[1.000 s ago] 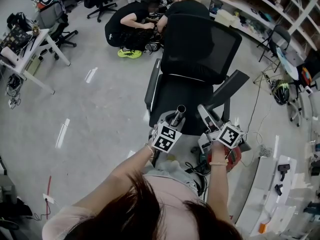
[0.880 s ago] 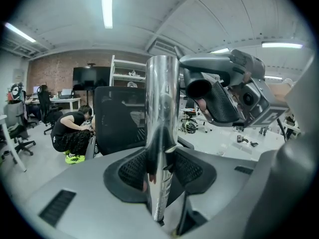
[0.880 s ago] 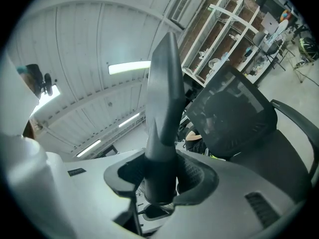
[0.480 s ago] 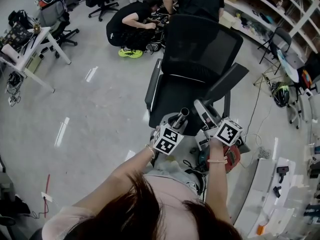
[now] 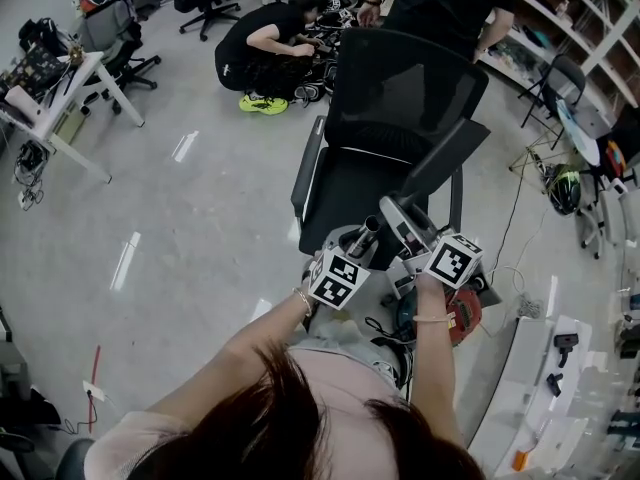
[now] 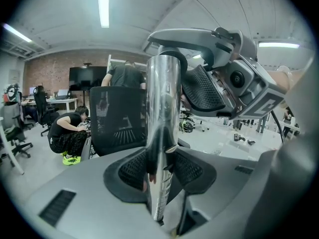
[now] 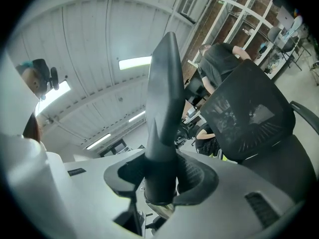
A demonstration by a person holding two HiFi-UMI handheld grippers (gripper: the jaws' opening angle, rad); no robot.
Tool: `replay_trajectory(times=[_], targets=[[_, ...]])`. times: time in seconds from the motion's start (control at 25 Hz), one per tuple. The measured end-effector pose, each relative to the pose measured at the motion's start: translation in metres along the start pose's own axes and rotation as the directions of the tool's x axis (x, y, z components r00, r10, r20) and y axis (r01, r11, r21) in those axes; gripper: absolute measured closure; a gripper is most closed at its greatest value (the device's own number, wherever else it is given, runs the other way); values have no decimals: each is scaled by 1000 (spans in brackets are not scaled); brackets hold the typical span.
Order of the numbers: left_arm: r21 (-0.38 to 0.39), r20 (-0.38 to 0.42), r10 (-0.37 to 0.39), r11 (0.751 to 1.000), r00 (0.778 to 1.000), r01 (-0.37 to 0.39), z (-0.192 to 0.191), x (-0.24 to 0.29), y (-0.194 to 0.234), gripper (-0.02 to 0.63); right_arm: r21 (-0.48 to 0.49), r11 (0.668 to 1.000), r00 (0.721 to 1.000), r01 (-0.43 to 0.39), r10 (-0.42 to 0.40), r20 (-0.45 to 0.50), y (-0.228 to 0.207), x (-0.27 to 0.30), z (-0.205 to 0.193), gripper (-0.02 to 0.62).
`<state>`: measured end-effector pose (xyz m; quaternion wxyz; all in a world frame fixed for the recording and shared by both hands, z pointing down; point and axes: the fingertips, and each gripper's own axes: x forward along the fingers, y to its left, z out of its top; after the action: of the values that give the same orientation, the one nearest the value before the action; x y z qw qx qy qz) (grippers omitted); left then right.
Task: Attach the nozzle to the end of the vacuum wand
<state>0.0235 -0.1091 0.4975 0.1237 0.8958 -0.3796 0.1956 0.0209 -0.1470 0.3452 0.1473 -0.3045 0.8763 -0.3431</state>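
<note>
We hold the chrome wand (image 6: 163,103) clamped between our left gripper's (image 6: 160,171) jaws, and the dark nozzle (image 7: 164,93) clamped between our right gripper's (image 7: 160,176) jaws, both sticking out beyond them.

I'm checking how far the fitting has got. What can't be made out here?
- Socket mouth of the dark tapered plastic nozzle: right gripper view, it faces away, below the pads of the right gripper.
- Same nozzle, head view: lost against the black mesh office chair.
- Lower end of the shiny chrome wand tube: left gripper view, hidden below the left gripper; head view, under that gripper.
- Their alignment: cannot tell.
</note>
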Motion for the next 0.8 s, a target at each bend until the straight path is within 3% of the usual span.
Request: replay_trajectory(times=[0.52,0.8], targets=[[14,-9,-7,1000,1000,7,1,1,-9,451,-102,995,998,-11,4,-69,11,3,-12,417],[19,-8,-20,1000,1000,20,1,-3,-11,451,-224,975,992,3,-32,-124,21,4,-22,417]])
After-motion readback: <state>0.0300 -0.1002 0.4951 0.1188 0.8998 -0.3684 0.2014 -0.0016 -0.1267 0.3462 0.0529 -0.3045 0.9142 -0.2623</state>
